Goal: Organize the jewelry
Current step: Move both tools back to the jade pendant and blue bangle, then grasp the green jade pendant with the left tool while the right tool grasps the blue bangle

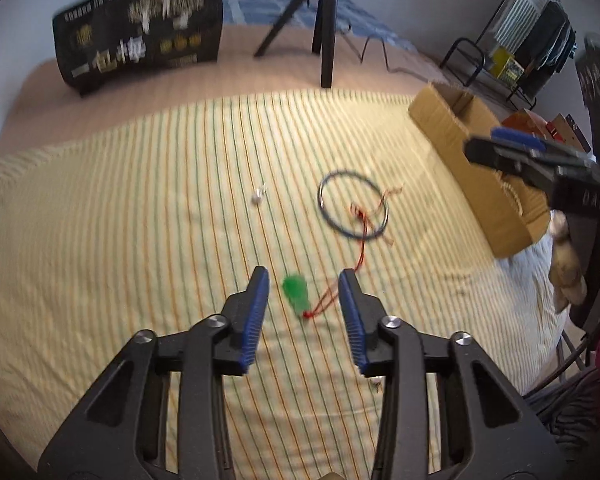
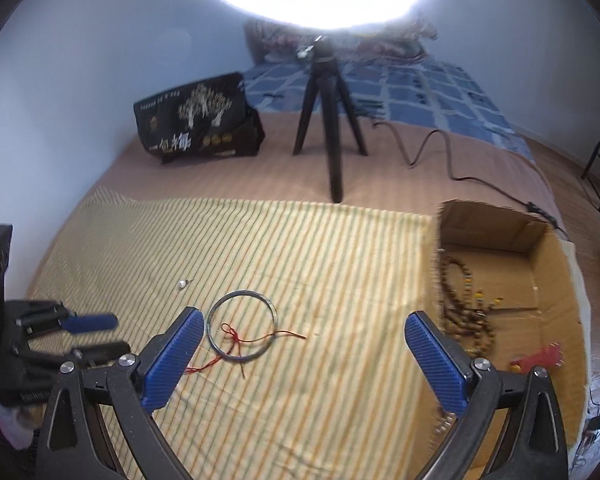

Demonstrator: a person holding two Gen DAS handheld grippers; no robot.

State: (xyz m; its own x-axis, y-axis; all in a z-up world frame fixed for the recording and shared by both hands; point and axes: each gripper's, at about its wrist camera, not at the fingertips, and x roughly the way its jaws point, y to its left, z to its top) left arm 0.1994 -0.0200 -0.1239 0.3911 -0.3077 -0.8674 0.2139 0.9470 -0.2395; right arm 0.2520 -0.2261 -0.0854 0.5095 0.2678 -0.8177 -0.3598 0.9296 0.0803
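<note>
Pendant lies between parted left gripper jaws.

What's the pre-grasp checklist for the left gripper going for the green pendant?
1. Green pendant lies between the left gripper fingers: ok.
2. Left gripper not yet pressing on it, gaps on both sides: ok.
3. Red cord runs from the pendant across the bangle; a lift may drag the bangle: not ok.
4. Right gripper open, holding nothing, hovering over the striped cloth: ok.
5. Cardboard box open with room beside the bead strand: ok.
6. Small pearl piece clear of the approach: ok.
7. Fingertip height above the cloth: cannot tell, picture blurred.
</note>
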